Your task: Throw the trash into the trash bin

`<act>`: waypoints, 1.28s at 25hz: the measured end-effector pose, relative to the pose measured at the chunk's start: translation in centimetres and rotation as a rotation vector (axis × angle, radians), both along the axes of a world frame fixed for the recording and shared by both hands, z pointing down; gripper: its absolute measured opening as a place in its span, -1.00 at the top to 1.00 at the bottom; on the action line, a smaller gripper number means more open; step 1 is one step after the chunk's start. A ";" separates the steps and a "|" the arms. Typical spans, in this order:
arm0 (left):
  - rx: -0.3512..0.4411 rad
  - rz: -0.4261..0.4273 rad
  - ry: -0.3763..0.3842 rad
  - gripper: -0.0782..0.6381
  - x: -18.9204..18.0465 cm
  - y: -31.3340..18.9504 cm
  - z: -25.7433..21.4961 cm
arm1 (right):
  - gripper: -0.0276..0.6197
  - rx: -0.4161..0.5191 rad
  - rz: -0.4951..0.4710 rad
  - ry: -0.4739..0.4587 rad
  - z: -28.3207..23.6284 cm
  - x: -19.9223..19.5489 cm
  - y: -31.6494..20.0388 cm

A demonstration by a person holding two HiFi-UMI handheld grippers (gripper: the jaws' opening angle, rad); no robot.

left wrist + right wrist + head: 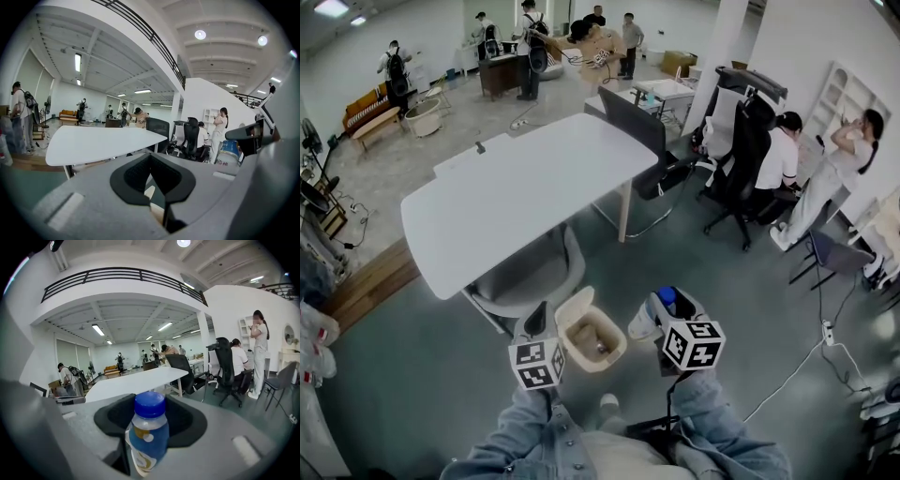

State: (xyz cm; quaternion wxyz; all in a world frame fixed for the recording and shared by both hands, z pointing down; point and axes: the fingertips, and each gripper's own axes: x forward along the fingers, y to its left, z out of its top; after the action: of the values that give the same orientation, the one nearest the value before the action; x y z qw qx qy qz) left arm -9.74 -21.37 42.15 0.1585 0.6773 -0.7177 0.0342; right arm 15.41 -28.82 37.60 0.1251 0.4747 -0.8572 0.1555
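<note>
A beige trash bin (616, 352) stands on the floor just ahead of me, lid off, with some scraps inside. My right gripper (661, 314) hangs just right of the bin and is shut on a small white bottle (643, 323) with a blue cap; in the right gripper view the bottle (147, 434) stands upright between the pads. My left gripper (534, 323) sits at the bin's left side. In the left gripper view its jaws (157, 199) stand a narrow way apart with nothing between them, and a strip of the bin (151, 193) shows through the gap. The bottle (228, 153) shows at the right there.
A white table (516, 197) stands beyond the bin, a grey chair (534, 277) tucked under its near edge. Black office chairs (736, 141) and two people are at the right. A cable and power strip (827, 333) lie on the floor to the right.
</note>
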 end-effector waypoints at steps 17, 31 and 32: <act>-0.217 -0.012 -0.011 0.76 3.0 -0.2 14.1 | 0.29 -0.116 -0.324 0.128 16.5 -0.3 -3.4; -0.319 -0.038 0.024 0.76 2.9 -0.1 31.7 | 0.29 -0.147 -0.361 0.150 32.5 -2.4 -3.5; -0.325 -0.033 0.026 0.76 3.0 -0.1 32.9 | 0.29 -0.144 -0.361 0.148 33.3 -2.6 -3.6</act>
State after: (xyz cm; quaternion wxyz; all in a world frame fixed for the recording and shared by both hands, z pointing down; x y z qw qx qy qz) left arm -6.73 -21.47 75.04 0.2760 0.6310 -0.7116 0.1386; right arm 12.82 -32.42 70.86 0.2472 0.3132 -0.9036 0.1559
